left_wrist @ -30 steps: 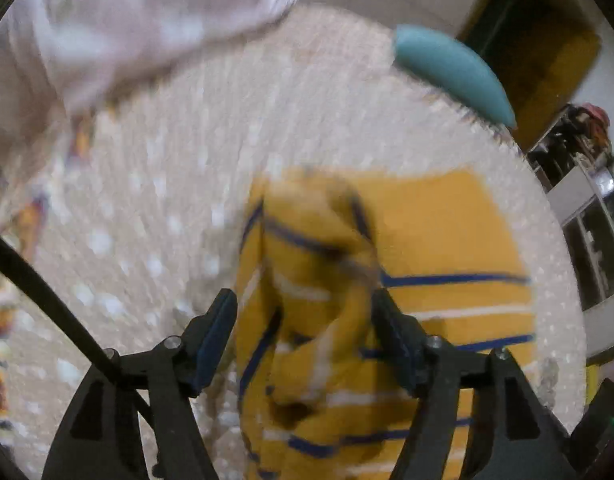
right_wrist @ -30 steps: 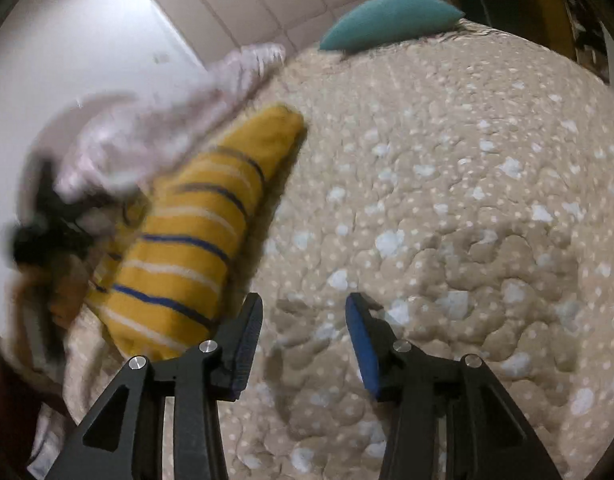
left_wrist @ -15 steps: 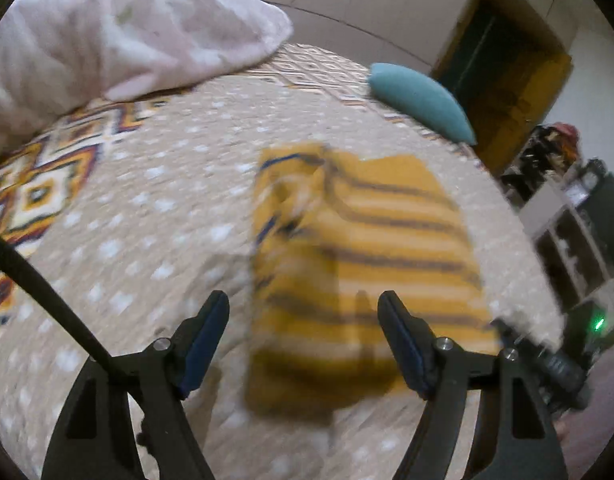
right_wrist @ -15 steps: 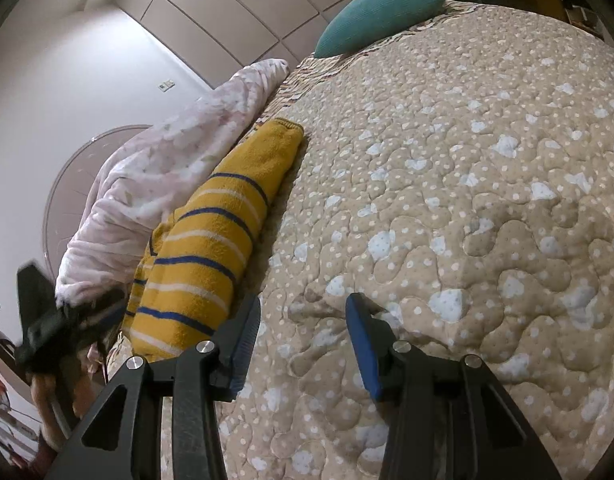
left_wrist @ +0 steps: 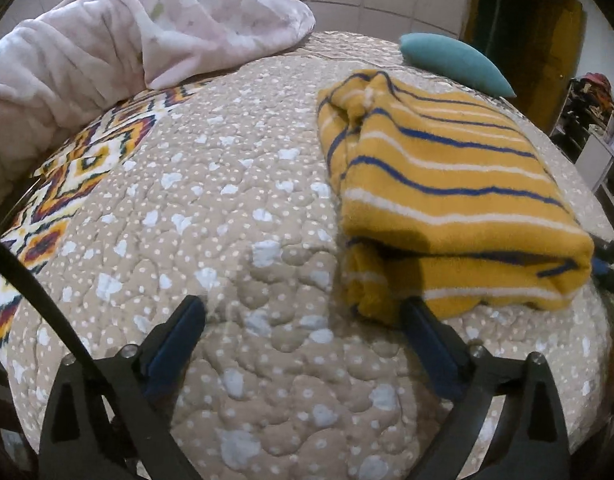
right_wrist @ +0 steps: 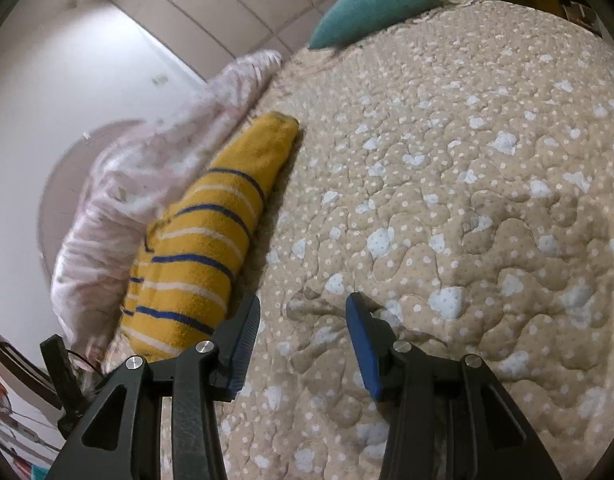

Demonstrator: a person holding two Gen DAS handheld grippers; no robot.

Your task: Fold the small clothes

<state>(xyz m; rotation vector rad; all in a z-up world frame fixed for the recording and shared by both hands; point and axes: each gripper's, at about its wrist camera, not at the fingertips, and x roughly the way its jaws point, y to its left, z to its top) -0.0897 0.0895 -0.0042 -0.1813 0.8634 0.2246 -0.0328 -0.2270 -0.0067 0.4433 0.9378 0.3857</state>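
Note:
A yellow garment with blue and white stripes (left_wrist: 447,184) lies folded on the beige dotted quilt (left_wrist: 227,208), right of centre in the left wrist view. My left gripper (left_wrist: 303,316) is open and empty, just in front of the garment's near left corner. In the right wrist view the same garment (right_wrist: 203,240) lies at the left. My right gripper (right_wrist: 303,316) is open and empty over bare quilt (right_wrist: 467,200), to the right of the garment.
A crumpled pink blanket (left_wrist: 127,40) lies at the far left on a patterned cover (left_wrist: 79,176); it also shows in the right wrist view (right_wrist: 147,184). A teal cushion (left_wrist: 455,62) sits at the far edge of the bed, and shows in the right wrist view (right_wrist: 371,4). Shelves (left_wrist: 599,144) stand at the right.
My left gripper let go of the bunched garment and drew back; the garment now lies folded flat on the quilt. My right gripper stayed open beside it.

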